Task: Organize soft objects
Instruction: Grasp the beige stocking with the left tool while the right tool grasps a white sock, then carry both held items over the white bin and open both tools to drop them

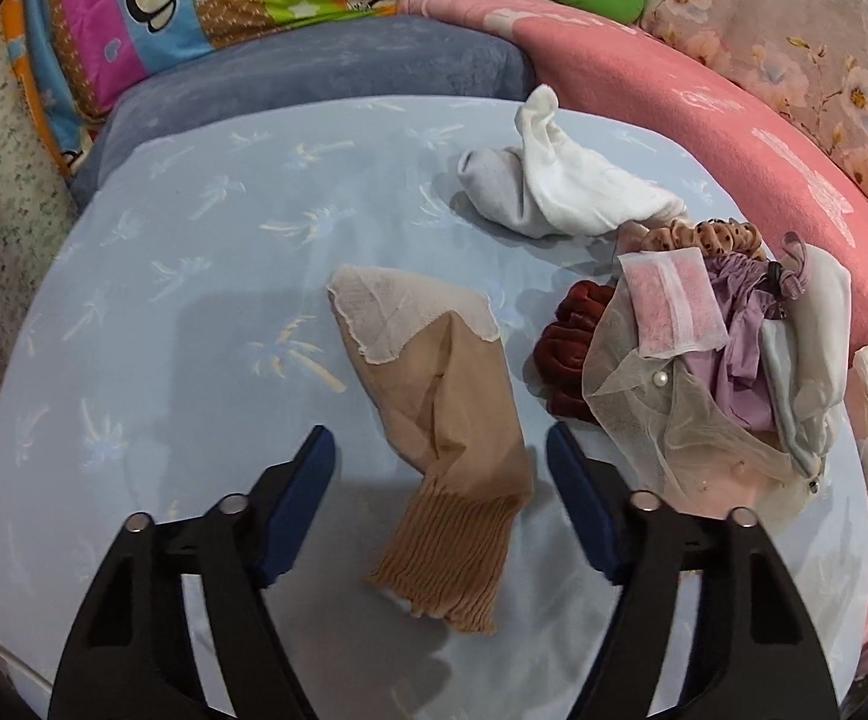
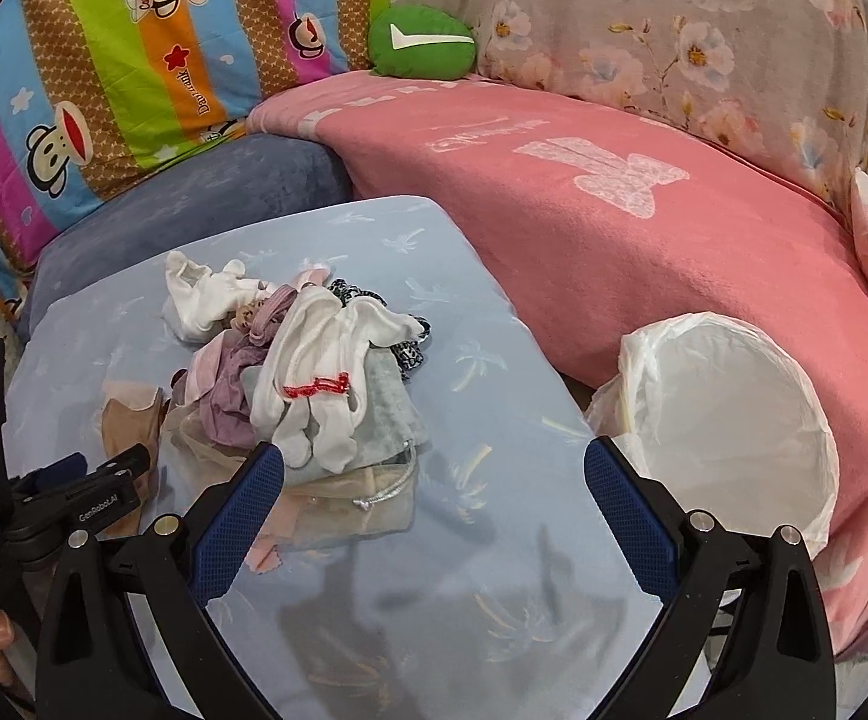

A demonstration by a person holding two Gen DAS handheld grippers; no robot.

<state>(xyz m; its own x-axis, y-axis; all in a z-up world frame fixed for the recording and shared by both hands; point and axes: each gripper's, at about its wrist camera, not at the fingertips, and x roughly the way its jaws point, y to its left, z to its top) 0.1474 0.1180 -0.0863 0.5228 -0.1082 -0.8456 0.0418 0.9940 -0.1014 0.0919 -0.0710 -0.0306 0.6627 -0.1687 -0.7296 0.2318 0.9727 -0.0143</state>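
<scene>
A tan nylon stocking [image 1: 439, 414] lies flat on the light blue cloth-covered surface [image 1: 194, 252]. My left gripper [image 1: 441, 450] hovers open over its ribbed cuff end, one finger on each side. A white and grey sock pair [image 1: 553, 186] lies farther back. To the right sits a heap of soft items [image 1: 715, 348]: mesh fabric, a pink sachet, lilac cloth, a dark red scrunchie. In the right wrist view the same heap [image 2: 308, 384] is ahead and left of my open, empty right gripper [image 2: 434, 468]. The left gripper [image 2: 74, 480] shows at that view's left edge.
A white bag-lined bin [image 2: 733, 420] stands at the right beside the surface. A pink blanket [image 2: 613, 228] curves behind, with a green cushion [image 2: 422, 42], a floral cover and a striped cartoon quilt [image 2: 104, 78]. A blue-grey cushion [image 1: 290, 78] lies at the back.
</scene>
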